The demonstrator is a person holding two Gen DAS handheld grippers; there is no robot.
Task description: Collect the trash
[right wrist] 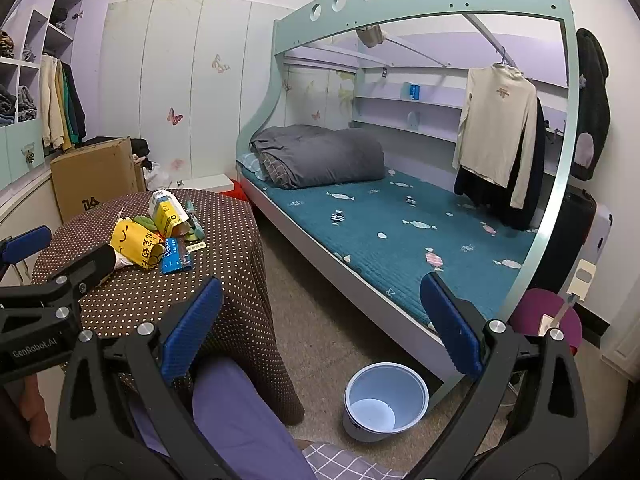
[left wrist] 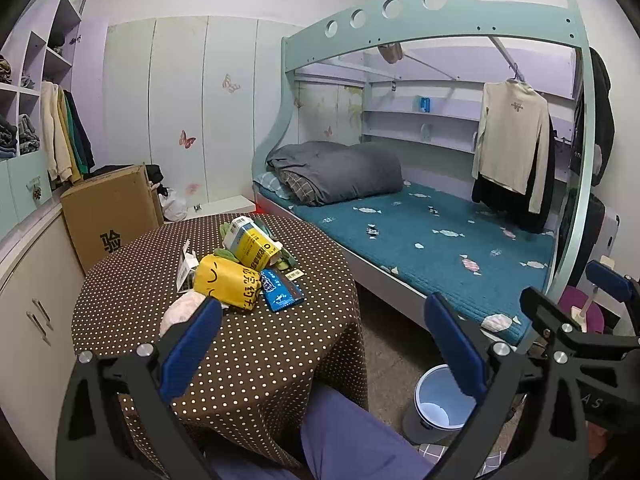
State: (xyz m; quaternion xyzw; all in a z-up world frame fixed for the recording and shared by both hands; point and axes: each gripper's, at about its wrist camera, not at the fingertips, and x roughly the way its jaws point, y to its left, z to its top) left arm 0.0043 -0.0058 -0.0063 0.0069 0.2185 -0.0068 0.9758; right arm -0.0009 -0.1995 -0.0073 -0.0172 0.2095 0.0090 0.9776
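I am seeing the round table (left wrist: pixel 248 360) w/ the brown dotted cloth, and I am using it as my landmark. The trash is lying in 1 pile on its top, toward the far side: a yellow bag (left wrist: pixel 226 282) w/ a drawn face, a yellow-white carton (left wrist: pixel 250 240) just behind it, a blue wrapper (left wrist: pixel 282 290) touching the bag on the bed side, and a pale crumpled piece (left wrist: pixel 182 312) on the near side of the bag.

The left gripper (left wrist: pixel 324 344) is hovering above the near edge of the table, its 2 blue pads spread wide apart, holding nothing. The right gripper (right wrist: pixel 320 324) is hanging off the table toward the bed (right wrist: pixel 400 220), also wide open and w/o anything in it.

The blue bin (right wrist: pixel 386 400) is standing on the floor between the table and the bed frame; approx. under the right gripper. A person's leg in purple trousers (right wrist: pixel 236 412) is showing beside the table's near edge.
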